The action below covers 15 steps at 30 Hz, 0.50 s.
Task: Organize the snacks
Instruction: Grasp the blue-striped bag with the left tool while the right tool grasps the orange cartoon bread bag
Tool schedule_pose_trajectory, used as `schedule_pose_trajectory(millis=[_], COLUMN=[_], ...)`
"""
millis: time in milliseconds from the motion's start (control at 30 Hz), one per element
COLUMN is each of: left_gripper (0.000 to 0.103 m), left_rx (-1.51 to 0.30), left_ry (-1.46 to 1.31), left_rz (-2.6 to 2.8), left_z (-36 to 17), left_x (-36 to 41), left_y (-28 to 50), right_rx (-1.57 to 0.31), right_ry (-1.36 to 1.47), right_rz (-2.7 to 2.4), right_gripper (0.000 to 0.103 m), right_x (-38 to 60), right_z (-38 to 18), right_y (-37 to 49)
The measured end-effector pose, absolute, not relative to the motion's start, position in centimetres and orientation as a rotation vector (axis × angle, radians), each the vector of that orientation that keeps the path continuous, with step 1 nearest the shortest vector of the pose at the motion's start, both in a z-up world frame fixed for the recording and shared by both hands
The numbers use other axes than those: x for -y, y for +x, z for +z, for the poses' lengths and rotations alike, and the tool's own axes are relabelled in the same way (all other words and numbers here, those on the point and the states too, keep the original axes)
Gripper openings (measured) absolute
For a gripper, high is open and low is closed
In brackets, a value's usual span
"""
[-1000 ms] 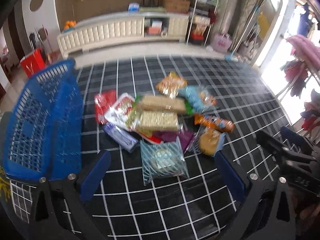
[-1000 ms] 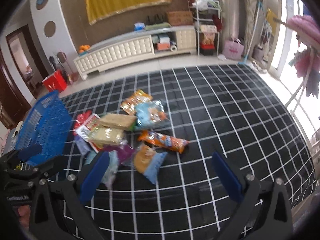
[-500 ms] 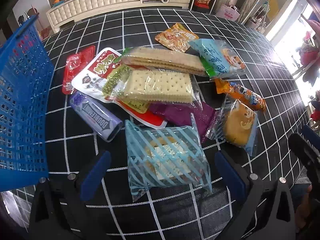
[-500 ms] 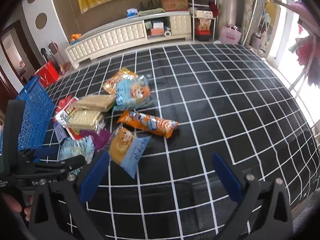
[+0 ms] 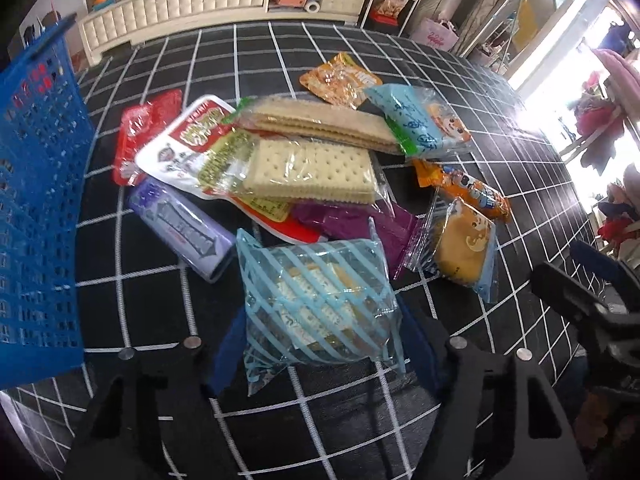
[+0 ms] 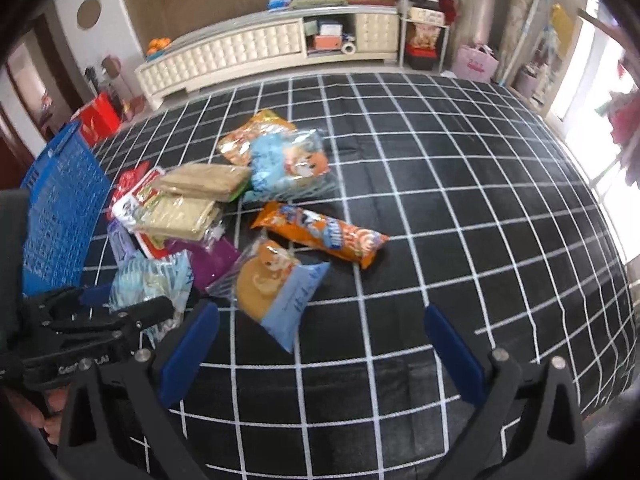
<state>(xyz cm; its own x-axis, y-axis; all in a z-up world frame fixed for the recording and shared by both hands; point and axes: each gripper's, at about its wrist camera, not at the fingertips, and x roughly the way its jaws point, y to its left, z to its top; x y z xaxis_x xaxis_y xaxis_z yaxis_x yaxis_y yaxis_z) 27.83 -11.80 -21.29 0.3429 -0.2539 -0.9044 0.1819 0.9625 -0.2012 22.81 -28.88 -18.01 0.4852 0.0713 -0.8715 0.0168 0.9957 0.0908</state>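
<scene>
A pile of snacks lies on a black grid mat (image 6: 460, 200). My left gripper (image 5: 322, 344) is shut on a blue-striped clear bag (image 5: 316, 292) at the pile's near edge, its fingers pressing both sides. Behind the bag lie a cracker pack (image 5: 308, 172), a purple tin (image 5: 180, 228) and a purple packet (image 5: 352, 224). A blue basket (image 5: 36, 200) stands at the left. My right gripper (image 6: 320, 356) is open above the mat, just near of a cake packet (image 6: 272, 280) and a long orange packet (image 6: 320, 236). The left gripper (image 6: 120, 312) shows at the right wrist view's lower left.
A light blue bag (image 6: 284, 164), an orange bag (image 5: 340, 78) and a red packet (image 5: 144, 128) lie at the pile's far side. A white cabinet (image 6: 240, 48) runs along the back wall, with a red box (image 6: 98, 118) at its left. Bare mat stretches to the right.
My left gripper dropped toward the pile and its fingers closed onto the blue-striped bag. My right gripper moved lower and nearer the cake packet, still open.
</scene>
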Motion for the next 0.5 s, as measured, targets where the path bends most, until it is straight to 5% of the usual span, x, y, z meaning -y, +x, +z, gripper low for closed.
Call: schedule_pose_trajectory(millis=[500], left_gripper=[0.066], left_rx=[-1.096], left_ry=[-0.081], left_rz=[-0.279], left_z=[-18.8], left_x=[7.6], left_y=[26.2], right_rx=[-1.19], right_ry=[0.003], right_rz=[0.083], right_gripper=[0.103], right_x=[24.6], right_z=[-21.6], right_y=[26.7])
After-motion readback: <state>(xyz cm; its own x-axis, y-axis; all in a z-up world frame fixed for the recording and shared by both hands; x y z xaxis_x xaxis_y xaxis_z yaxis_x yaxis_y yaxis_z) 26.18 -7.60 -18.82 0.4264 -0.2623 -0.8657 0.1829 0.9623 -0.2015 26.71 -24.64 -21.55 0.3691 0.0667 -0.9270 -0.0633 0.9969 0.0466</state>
